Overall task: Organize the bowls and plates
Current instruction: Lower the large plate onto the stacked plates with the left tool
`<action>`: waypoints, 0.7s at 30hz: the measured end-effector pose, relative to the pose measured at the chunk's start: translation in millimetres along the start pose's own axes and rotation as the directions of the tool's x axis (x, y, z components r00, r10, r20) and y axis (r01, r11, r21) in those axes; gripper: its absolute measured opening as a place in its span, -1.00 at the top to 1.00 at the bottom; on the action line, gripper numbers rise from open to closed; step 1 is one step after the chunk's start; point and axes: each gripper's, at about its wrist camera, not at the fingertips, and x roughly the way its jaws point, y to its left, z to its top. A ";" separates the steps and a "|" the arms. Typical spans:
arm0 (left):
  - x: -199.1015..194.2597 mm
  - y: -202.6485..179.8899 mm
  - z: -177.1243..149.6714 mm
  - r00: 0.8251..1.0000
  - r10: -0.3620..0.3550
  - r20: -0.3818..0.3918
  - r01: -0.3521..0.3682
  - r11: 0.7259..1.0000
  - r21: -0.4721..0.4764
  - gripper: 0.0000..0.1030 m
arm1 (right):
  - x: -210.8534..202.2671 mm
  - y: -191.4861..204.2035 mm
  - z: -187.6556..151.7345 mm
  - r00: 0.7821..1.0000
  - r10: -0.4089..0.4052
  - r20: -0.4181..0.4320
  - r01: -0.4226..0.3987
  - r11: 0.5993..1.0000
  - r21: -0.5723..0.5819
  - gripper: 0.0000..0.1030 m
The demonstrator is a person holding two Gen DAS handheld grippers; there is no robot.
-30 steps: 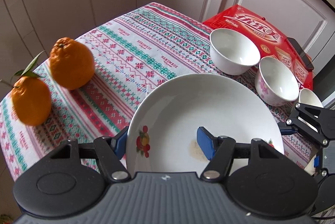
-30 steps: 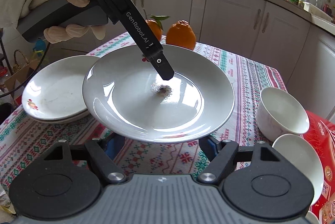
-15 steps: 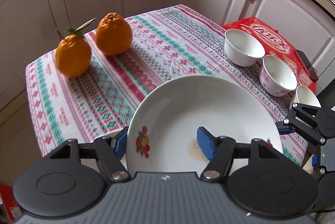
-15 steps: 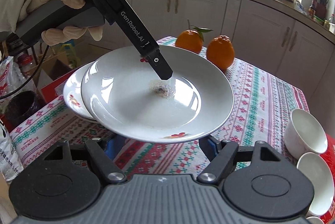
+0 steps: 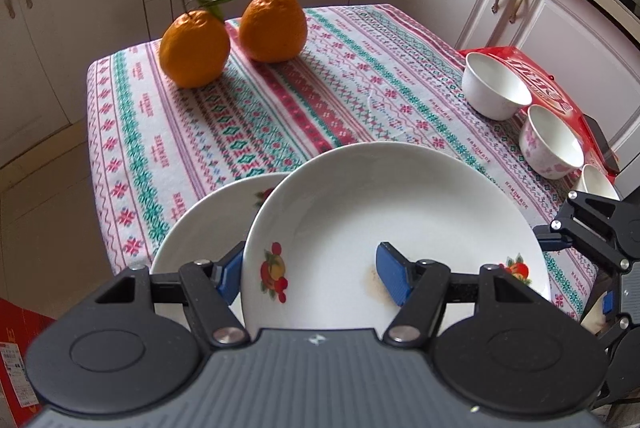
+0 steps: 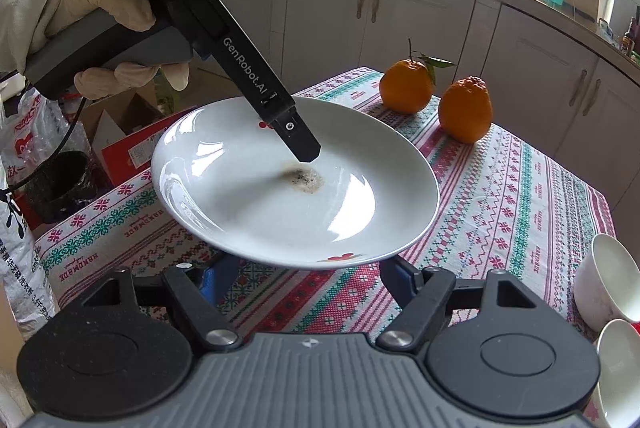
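My left tongs (image 5: 312,278) are clamped on a plate's (image 5: 392,212) rim. At ten o'clock lies another plate (image 5: 208,224). My right tongs (image 6: 304,278) are spread apart.

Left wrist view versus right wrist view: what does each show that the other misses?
Only the left wrist view shows the second plate lying under the held one, and the red box beneath the bowls. Only the right wrist view shows the gloved hand holding the left tongs, and the dark stain clearly. Both show the held plate, two oranges, white bowls and the patterned tablecloth.
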 end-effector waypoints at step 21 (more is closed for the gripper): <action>6.1 20.9 -15.6 1.000 -0.014 0.008 0.014 0.998 -0.055 -0.29 | 10.0 13.9 11.3 1.000 -0.018 -0.018 0.017 0.998 -0.062 -0.58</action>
